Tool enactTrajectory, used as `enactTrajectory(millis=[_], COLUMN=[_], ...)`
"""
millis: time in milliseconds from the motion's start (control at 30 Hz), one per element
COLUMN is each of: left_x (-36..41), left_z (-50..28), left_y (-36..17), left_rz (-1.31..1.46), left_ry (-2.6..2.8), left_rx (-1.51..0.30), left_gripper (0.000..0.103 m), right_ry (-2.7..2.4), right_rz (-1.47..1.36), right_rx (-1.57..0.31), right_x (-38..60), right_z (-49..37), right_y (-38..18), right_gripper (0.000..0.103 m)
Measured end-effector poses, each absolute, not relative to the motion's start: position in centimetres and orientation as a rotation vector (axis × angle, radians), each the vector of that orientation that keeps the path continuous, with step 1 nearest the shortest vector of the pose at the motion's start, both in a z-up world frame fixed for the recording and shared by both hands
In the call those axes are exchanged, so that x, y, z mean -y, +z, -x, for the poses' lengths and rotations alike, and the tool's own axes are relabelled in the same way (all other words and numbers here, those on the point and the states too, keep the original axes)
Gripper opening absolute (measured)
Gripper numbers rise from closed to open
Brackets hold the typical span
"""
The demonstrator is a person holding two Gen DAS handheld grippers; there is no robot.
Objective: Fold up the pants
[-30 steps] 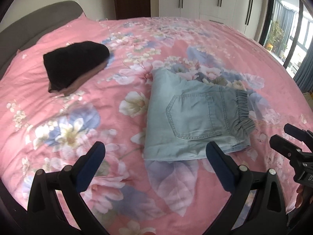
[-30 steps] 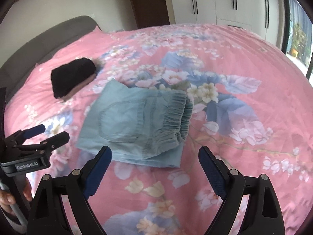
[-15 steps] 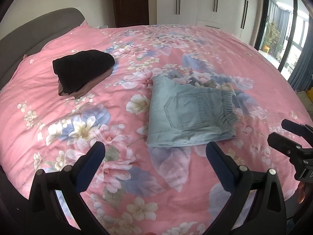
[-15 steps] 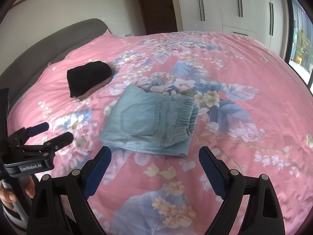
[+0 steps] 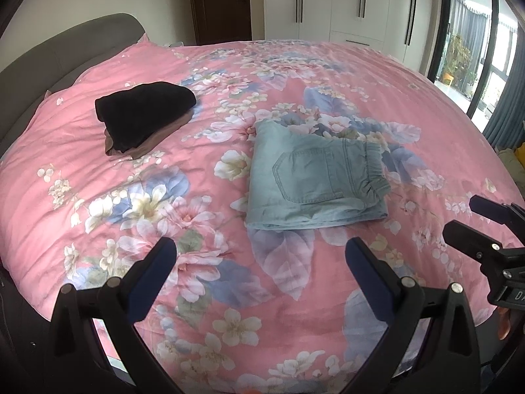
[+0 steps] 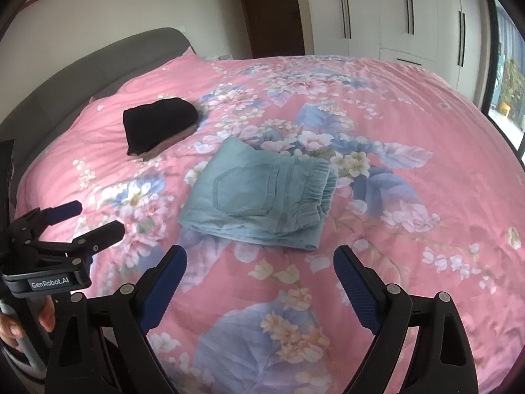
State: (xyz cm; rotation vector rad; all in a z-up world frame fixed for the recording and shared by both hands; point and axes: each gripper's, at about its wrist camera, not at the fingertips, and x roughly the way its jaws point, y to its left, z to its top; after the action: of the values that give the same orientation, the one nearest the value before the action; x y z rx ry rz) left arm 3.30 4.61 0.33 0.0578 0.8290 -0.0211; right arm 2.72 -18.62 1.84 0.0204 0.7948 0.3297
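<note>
Light blue denim pants (image 5: pixel 311 177) lie folded into a compact rectangle on the pink floral bed, back pocket up, elastic waistband to the right. They also show in the right wrist view (image 6: pixel 262 197). My left gripper (image 5: pixel 261 256) is open and empty, held back above the bed's near edge, well short of the pants. My right gripper (image 6: pixel 261 262) is open and empty, also held back from the pants. The right gripper shows at the right edge of the left wrist view (image 5: pixel 472 216); the left gripper shows at the left of the right wrist view (image 6: pixel 85 220).
A folded black garment on a brown one (image 5: pixel 144 115) lies at the far left of the bed (image 5: pixel 98 170). A grey headboard (image 5: pixel 49 55) runs along the left. White wardrobes (image 5: pixel 361 0) and a dark door stand behind; a window is at the right.
Both grippers have pulled back and up from the pants, so more of the bed shows. The pants lie still. Both grippers stay open.
</note>
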Motion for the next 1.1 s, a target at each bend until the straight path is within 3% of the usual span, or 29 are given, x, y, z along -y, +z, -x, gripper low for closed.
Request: enactTrajectory(millis=[1100], left_x=[-4.05], left_z=[-3.9], left_y=[-0.62], left_rz=[-0.071], left_ry=[-0.026], left_rx=[-0.867], left_gripper=[0.103], right_ry=[0.335], right_rz=[-0.013], right_rx=[-0.825], right_x=[18.29], right_z=[-2.98], right_y=[0.91], right_gripper=[0.091])
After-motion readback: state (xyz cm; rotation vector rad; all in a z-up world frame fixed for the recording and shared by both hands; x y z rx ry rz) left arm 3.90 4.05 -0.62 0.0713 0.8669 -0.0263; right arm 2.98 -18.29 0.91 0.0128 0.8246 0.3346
